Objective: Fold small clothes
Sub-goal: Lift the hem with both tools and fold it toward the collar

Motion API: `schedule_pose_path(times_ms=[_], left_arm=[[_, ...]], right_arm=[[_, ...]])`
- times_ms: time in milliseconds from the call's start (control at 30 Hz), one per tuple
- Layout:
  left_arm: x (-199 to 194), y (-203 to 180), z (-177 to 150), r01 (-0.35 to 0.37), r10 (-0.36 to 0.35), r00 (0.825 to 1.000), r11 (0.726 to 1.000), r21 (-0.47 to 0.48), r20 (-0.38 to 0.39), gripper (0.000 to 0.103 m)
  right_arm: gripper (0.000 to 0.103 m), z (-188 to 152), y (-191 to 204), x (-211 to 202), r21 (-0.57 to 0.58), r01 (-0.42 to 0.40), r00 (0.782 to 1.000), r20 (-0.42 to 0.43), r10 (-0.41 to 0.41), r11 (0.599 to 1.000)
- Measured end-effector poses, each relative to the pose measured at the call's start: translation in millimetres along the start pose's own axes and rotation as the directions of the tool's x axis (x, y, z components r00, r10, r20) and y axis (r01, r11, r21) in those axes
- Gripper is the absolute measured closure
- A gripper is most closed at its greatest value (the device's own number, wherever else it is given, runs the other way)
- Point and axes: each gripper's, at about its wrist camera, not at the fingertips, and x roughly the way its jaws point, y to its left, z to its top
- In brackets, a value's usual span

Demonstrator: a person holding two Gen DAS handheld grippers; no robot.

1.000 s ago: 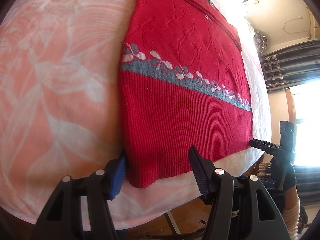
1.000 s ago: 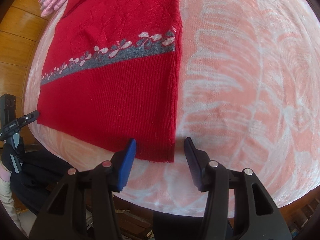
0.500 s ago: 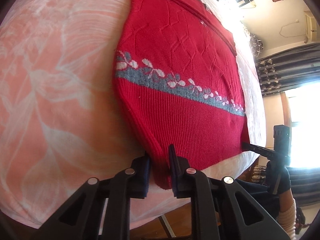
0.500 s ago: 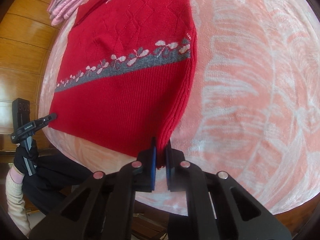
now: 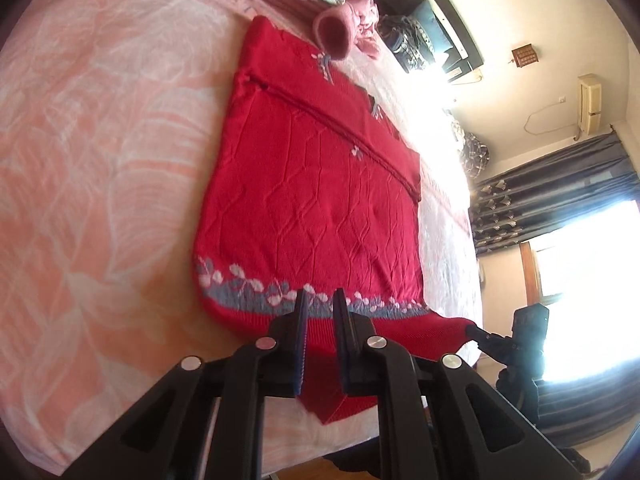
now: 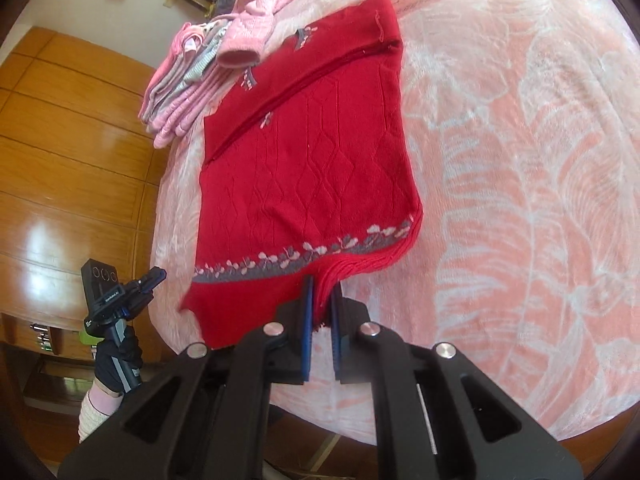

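A red knit sweater [image 5: 320, 200] with a grey-and-white flower band lies flat on the bed, collar end far from me. My left gripper [image 5: 320, 296] is shut on its ribbed hem, which is lifted off the blanket and hangs below the fingers. In the right wrist view the same sweater [image 6: 304, 168] has its other hem corner bunched between the fingers of my right gripper [image 6: 322, 284], also shut. The right gripper [image 5: 478, 330] shows at the sweater's far corner in the left wrist view. The left gripper [image 6: 154, 276] shows at the left in the right wrist view, held by a gloved hand [image 6: 116, 356].
The bed is covered by a pink floral blanket [image 5: 100, 160], also wide to the right of the sweater as blanket [image 6: 520, 160]. A pile of pink clothes [image 6: 224, 48] touches the sweater's collar end. Wooden wardrobe panels [image 6: 72, 152] and dark curtains [image 5: 560, 184] stand beyond the bed edges.
Both grippers went from open around the hem corners to shut on them. They have lifted the hem off the bed and moved forward toward the collar end.
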Motion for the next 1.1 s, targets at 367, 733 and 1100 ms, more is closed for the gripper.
schedule_pose_path(times_ms=[367, 733, 1100], left_arm=[[33, -4, 5, -0.080, 0.081, 0.980, 0.997, 0.011, -0.183, 0.088], [40, 45, -53, -0.233, 0.204, 0.927, 0.971, -0.057, -0.316, 0.079], [14, 16, -51, -0.278, 0.274, 0.941, 0.961, 0.006, -0.197, 0.068]], right_arm=[[0.097, 35, 27, 10, -0.002, -0.013, 1.000, 0.014, 0.013, 1.000], [0.097, 16, 12, 11, 0.000, -0.002, 1.000, -0.017, 0.002, 1.000], [0.097, 12, 16, 13, -0.044, 0.009, 1.000, -0.029, -0.010, 0.999]])
